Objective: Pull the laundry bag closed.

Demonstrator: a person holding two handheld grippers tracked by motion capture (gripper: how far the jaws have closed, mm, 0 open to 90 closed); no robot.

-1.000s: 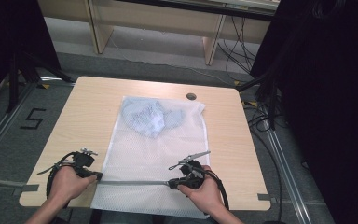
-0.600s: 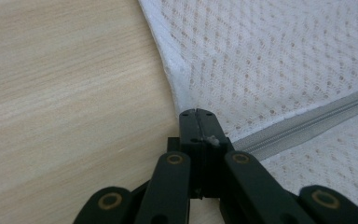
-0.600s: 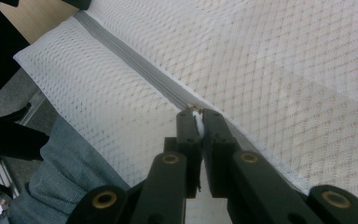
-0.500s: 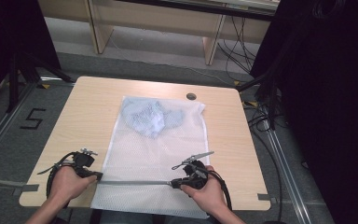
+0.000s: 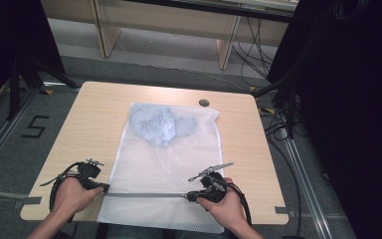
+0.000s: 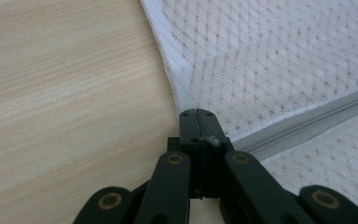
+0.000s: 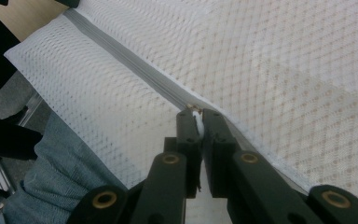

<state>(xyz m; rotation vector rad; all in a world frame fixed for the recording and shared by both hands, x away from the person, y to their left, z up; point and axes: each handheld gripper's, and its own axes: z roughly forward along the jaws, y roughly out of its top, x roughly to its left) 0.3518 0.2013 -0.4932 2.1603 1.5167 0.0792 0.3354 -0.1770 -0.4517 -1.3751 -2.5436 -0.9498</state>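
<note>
White mesh bag (image 5: 164,169) on table (image 5: 94,124), blue garment (image 5: 159,124) inside, zipper (image 5: 144,195) shut

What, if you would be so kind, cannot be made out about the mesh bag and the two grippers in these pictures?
- Zip pull: right gripper view, the right gripper pinches something small and white on the zipper; its jaws hide its shape.
- Blue garment: high view, veiled by the mesh bag; its kind is unclear.
- Left gripper: left gripper view, shut jaws hide what they pinch at the bag's edge.
</note>
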